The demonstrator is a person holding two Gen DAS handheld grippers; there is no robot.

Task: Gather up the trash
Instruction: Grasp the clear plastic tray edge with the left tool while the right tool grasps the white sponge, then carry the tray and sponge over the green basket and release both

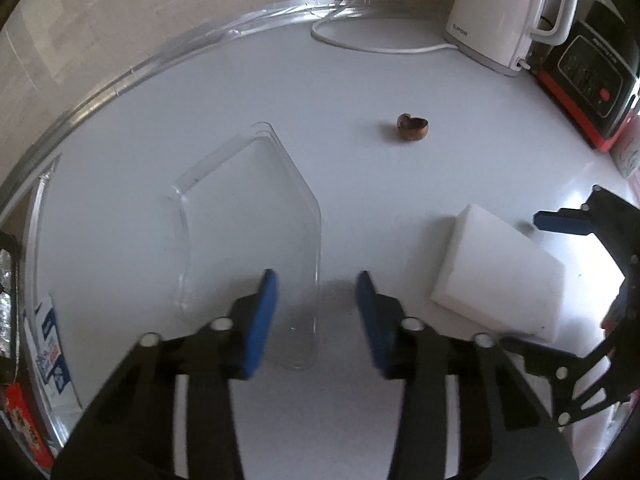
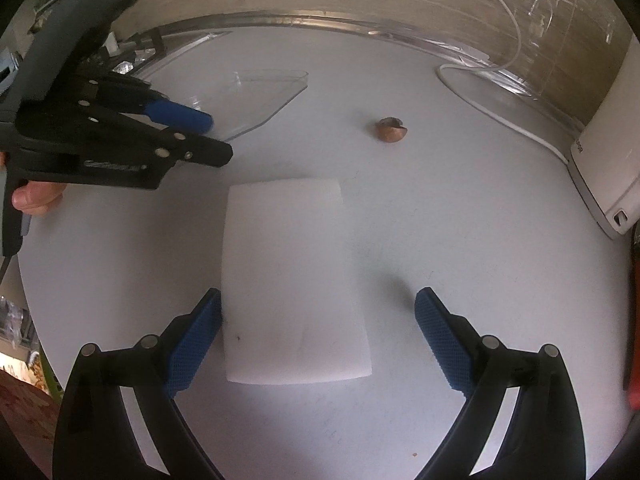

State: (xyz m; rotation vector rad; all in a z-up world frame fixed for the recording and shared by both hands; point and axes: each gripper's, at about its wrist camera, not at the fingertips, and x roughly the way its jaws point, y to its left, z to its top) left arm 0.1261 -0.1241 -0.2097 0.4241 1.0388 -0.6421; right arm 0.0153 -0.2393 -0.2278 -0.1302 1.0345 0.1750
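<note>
Brown and hollow, a broken nutshell (image 1: 413, 127) lies alone on the pale, smooth worktop (image 1: 360, 208), well apart from both grippers. Nearer sits a clear plastic tray (image 1: 248, 216) with a pointed far end and thin raised walls, and beside it a white foam block (image 1: 500, 272), matte and rectangular. The left gripper (image 1: 316, 320) hangs over the tray's near corner; its blue fingers (image 1: 264, 320) stand partly spread, straddling the right wall, though whether a pad touches it is hard to judge through the blur. The right gripper (image 2: 318, 344) has its knurled blue fingers spread wide around the block, the left pad just beside its edge. Only the left view shows the black-and-red appliance (image 1: 588, 80) beyond the white kettle (image 1: 508, 12); only the right view shows a thumb (image 2: 34, 198) on the left gripper's handle.
</note>
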